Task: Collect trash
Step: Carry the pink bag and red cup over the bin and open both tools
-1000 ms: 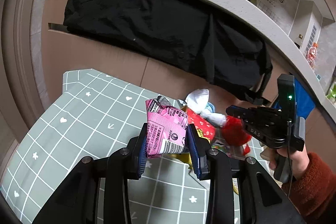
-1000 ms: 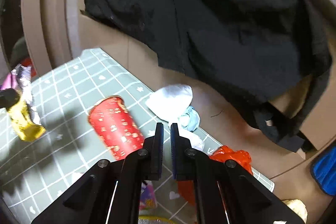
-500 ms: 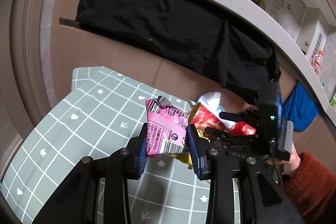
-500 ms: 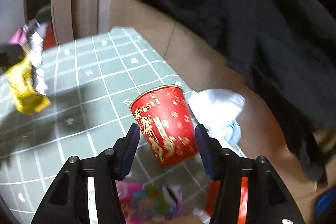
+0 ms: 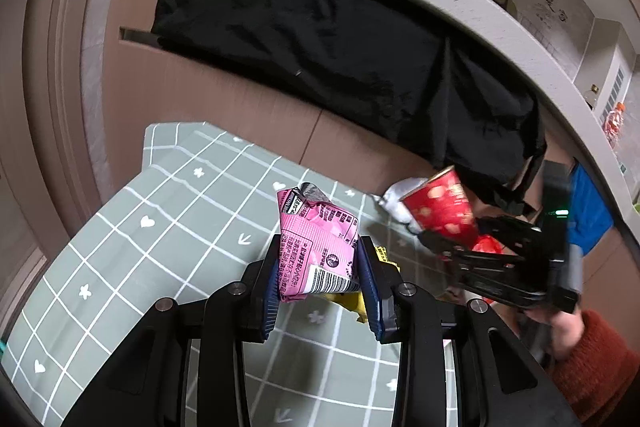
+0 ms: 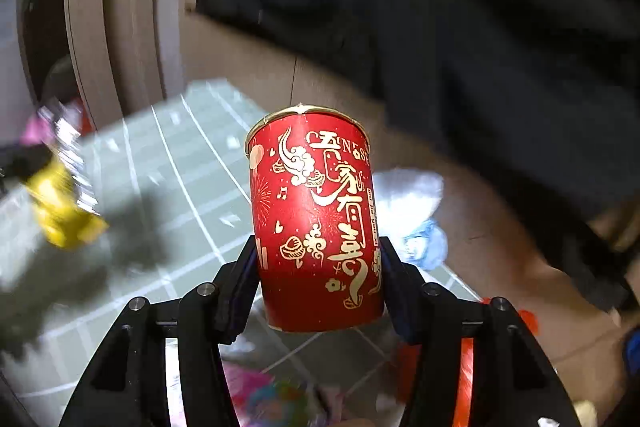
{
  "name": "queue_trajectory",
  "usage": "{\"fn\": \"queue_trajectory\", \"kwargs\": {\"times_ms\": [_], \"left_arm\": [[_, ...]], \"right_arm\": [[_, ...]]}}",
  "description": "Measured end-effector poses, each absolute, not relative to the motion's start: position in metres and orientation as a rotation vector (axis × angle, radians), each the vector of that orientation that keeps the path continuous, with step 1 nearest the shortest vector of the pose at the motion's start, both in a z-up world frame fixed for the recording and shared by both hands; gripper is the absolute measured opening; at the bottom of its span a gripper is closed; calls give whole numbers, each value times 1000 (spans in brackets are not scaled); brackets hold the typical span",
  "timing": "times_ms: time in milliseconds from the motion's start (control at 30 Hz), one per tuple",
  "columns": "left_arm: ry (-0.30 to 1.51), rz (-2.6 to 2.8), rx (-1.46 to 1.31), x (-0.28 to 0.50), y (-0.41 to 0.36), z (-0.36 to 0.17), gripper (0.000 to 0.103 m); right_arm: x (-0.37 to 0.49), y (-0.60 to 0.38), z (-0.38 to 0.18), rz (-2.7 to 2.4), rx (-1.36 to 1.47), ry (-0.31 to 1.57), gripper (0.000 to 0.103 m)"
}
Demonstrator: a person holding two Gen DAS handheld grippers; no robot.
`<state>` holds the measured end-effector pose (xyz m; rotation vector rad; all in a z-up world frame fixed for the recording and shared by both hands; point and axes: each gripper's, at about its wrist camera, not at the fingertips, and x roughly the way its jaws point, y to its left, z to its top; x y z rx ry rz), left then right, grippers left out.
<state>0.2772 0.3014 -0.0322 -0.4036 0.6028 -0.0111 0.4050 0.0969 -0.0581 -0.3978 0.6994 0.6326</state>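
Note:
My left gripper [image 5: 320,263] is shut on a pink snack wrapper [image 5: 316,247], with a yellow wrapper [image 5: 360,299] hanging under it, held above the green checked mat [image 5: 168,227]. My right gripper [image 6: 318,267] is shut on a red paper cup [image 6: 316,219] with gold print, held upright off the mat. The cup [image 5: 440,207] and right gripper [image 5: 452,251] also show at the right of the left wrist view. The yellow wrapper [image 6: 60,211] shows blurred at the left of the right wrist view.
A white and blue crumpled tissue [image 6: 416,211] lies at the mat's far edge. Red plastic trash [image 6: 468,367] and a colourful wrapper [image 6: 272,399] lie below the right gripper. A black cloth [image 5: 340,47] hangs over the brown cardboard wall [image 5: 240,115] behind.
My right gripper opened around the red cup, closed on it and lifted it upright off the mat. My left gripper kept hold of the pink wrapper.

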Motion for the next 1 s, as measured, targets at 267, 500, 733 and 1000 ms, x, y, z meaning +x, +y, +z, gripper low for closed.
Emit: {"fn": "queue_trajectory", "kwargs": {"times_ms": [267,500,733,1000], "left_arm": [[465,-2,-276,262,235,32,36],[397,-72,-202,253,153,74,36],[332,-164,-136,252,61,101,36],[321,-287,-65,259,-32,112,36]], "right_arm": [[343,32,11,595,-268,585,53],[313,-45,58,520,-160,491,53],[284,-133,84,419,-105,411,53],[270,-223,96,303,-53,395,53]]}}
